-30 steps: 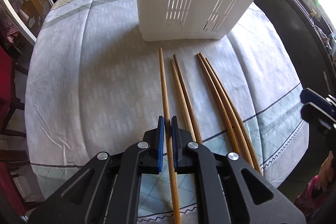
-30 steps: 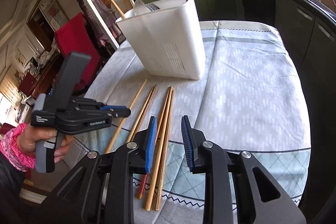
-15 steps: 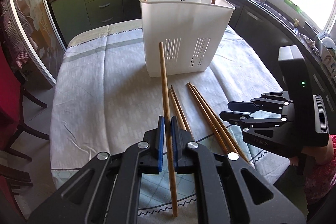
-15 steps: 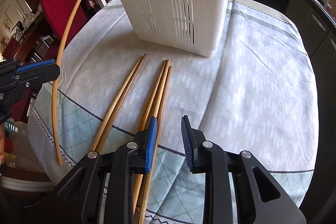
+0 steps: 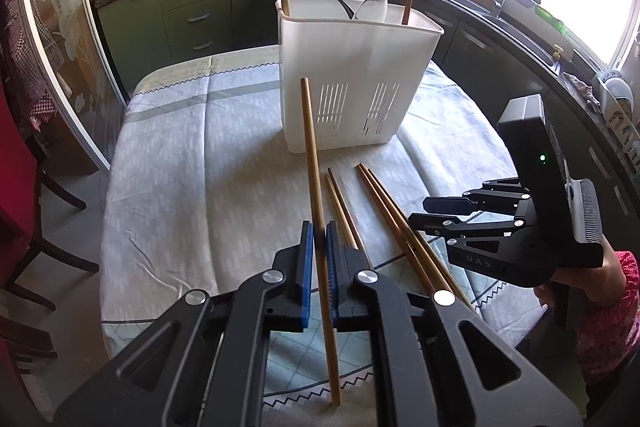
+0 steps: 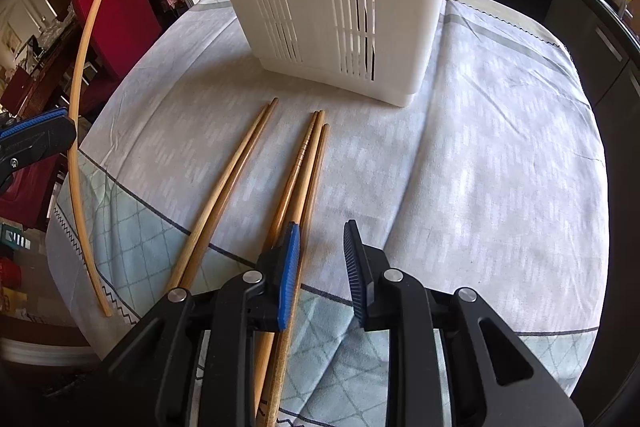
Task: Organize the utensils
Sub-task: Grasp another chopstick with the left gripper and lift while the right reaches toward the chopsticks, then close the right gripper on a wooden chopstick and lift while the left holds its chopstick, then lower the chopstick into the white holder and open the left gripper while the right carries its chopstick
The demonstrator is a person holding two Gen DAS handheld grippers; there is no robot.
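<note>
Left wrist view: left gripper (image 5: 319,251) clamps one chopstick (image 5: 311,147), centre frame; right gripper (image 6: 322,263) released above table chopsticks (image 6: 308,163).

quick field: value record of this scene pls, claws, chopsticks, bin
left claw: shut on one chopstick, held clear of the cloth
right claw: open, low over the loose chopsticks, nothing between its pads
loose chopsticks: five flat on the tablecloth, a pair and a group of three, in front of the bin
bin: white, slotted, upright; already holds two chopsticks and a spoon
left to do: held chopstick and the five loose ones not yet binned
</note>
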